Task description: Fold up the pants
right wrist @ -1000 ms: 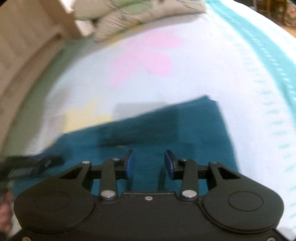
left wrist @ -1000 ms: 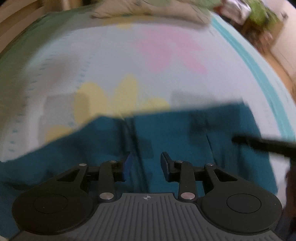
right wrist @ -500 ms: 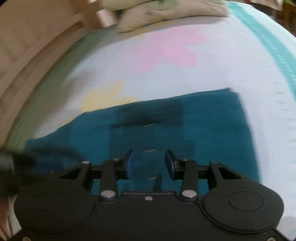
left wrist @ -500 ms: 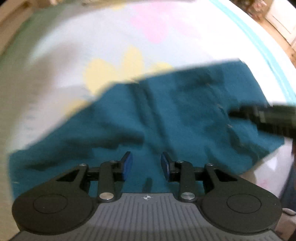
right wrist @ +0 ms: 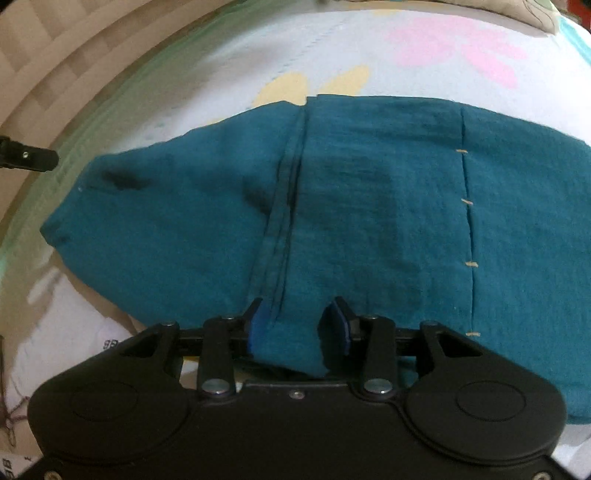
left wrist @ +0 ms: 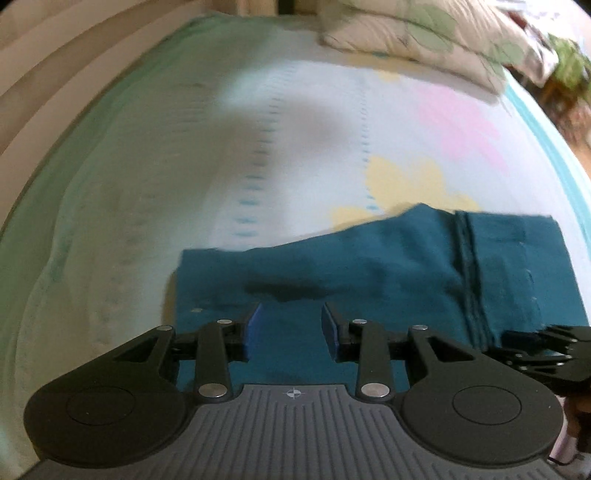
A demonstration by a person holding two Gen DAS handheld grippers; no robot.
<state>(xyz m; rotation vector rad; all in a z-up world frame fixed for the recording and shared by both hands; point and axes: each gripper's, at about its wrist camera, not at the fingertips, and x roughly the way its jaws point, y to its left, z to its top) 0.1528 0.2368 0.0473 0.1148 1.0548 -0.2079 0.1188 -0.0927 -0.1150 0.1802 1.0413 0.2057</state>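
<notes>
Teal cotton, that's what we've got spread across the bed (left wrist: 258, 122): one pair of pants (right wrist: 369, 206), lying flat and folded into a wide band on the pale floral sheet. Everything below is relative to those pants.

Around them: one pillow (left wrist: 413, 29) with a leaf print sits well beyond their far edge at the head of the bed. A yellow flower print (left wrist: 406, 184) peeks out just past the far edge, a pink one (left wrist: 461, 118) further out. A padded headboard or wall panel (right wrist: 55, 74) curves along the left side. Nothing lies on top of the pants, apart from our own tools.

Count: two grippers, one pants, one pillow.

Our left gripper (left wrist: 291, 328) hovers over the pants' left end, fingers partly apart, and nothing sits between them, only cloth below. Our right gripper (right wrist: 299, 328) is at the near edge by the centre seam; its fingers are opening, with a hump of teal fabric still between them, and the blue pads seem clear of it, though it's close.

Versus a second ago: we've swung the left gripper toward the left end, so the pants' left edge now shows in its view. The right one has come in lower and closer, and the blur has cleared.
</notes>
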